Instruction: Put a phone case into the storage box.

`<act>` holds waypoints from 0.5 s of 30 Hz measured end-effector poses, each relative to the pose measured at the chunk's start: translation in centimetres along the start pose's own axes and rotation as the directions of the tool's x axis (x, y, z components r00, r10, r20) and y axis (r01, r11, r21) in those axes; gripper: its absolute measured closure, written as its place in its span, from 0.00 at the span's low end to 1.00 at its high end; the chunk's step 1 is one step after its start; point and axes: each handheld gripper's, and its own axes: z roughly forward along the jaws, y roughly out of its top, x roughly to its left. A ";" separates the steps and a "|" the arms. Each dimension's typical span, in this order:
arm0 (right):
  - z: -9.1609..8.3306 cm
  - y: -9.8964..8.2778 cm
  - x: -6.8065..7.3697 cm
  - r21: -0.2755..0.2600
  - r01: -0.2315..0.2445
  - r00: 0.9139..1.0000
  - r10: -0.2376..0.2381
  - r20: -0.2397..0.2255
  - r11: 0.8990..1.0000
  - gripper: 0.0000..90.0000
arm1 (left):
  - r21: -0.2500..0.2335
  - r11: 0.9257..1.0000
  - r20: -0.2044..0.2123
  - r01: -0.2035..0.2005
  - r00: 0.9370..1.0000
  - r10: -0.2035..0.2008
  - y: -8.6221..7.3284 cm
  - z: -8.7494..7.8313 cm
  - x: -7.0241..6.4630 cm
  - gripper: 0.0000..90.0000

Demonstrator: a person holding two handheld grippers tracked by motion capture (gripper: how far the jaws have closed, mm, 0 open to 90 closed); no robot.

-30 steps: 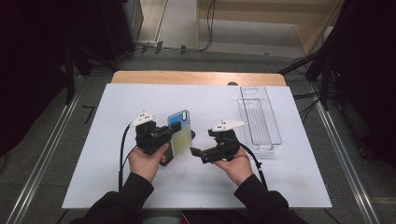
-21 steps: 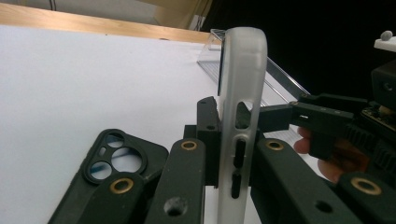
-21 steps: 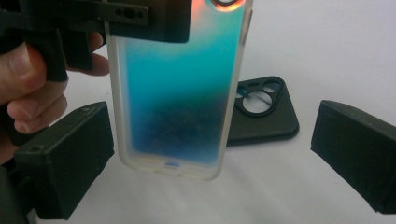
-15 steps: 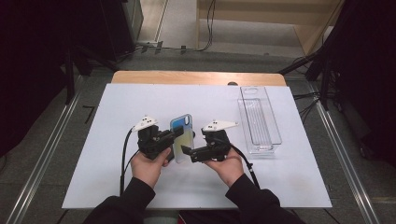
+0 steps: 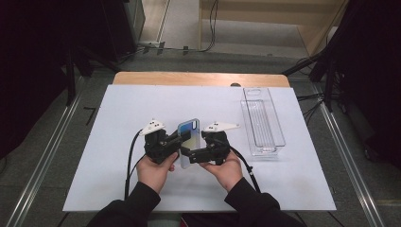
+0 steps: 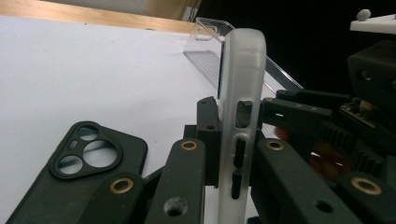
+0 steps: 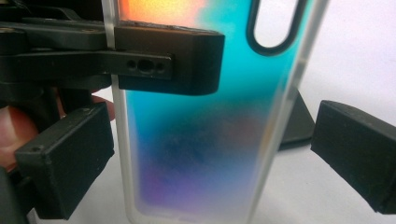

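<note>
The left tongs [image 5: 177,144] pinch a clear phone case [image 5: 188,137] with an iridescent back, holding it off the bench [image 5: 118,109] between the two tongs. The right tongs [image 5: 191,153] are spread, one jaw at each long edge of the case, not pressing it. A black case [image 6: 70,182] lies flat under the left tongs. A clear tray [image 5: 262,120] sits well right of the right tongs.

the phone case [image 5: 188,142] stands on edge above the desk [image 5: 118,123], near its front middle, between the left tool [image 5: 176,144] on its left and the right tool [image 5: 189,155] on its right. a second phone case [image 6: 74,175] lies flat on the desk beside the left tool. the tray [image 5: 262,120] rests on the desk to the right, behind the right tool.
</note>
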 end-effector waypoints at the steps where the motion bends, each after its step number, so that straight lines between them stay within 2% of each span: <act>1: 0.1 0.0 0.0 0.000 0.005 1.000 -0.005 0.001 1.000 0.00 | 0.005 1.000 0.006 -0.004 1.000 0.004 0.0 0.0 -0.1 0.95; 4: 0.2 -0.1 0.1 -0.001 0.005 1.000 -0.005 0.003 1.000 0.00 | 0.008 1.000 0.009 -0.005 1.000 0.005 -0.1 0.1 -0.4 0.95; 7: 0.1 -0.1 0.1 -0.002 0.011 1.000 -0.011 -0.021 1.000 0.16 | 0.016 1.000 0.011 -0.013 1.000 0.012 -0.2 0.3 -0.6 0.94; 12: -0.1 0.0 0.1 -0.002 0.027 0.999 -0.028 -0.024 1.000 0.17 | 0.019 1.000 0.015 -0.006 1.000 0.005 -0.2 0.3 -0.5 0.94; 13: -0.1 0.0 0.1 0.000 0.030 0.999 -0.030 -0.020 1.000 0.17 | 0.015 1.000 0.011 -0.012 1.000 0.011 -0.2 0.2 -0.6 0.92; 14: -0.1 0.0 0.1 0.000 0.030 0.999 -0.030 -0.020 1.000 0.17 | 0.015 1.000 0.011 -0.012 1.000 0.011 -0.2 0.2 -0.6 0.84; 15: -0.1 0.0 0.0 0.003 0.031 0.999 -0.031 -0.020 1.000 0.17 | 0.012 1.000 0.010 -0.010 1.000 0.010 -0.1 0.2 -0.6 0.84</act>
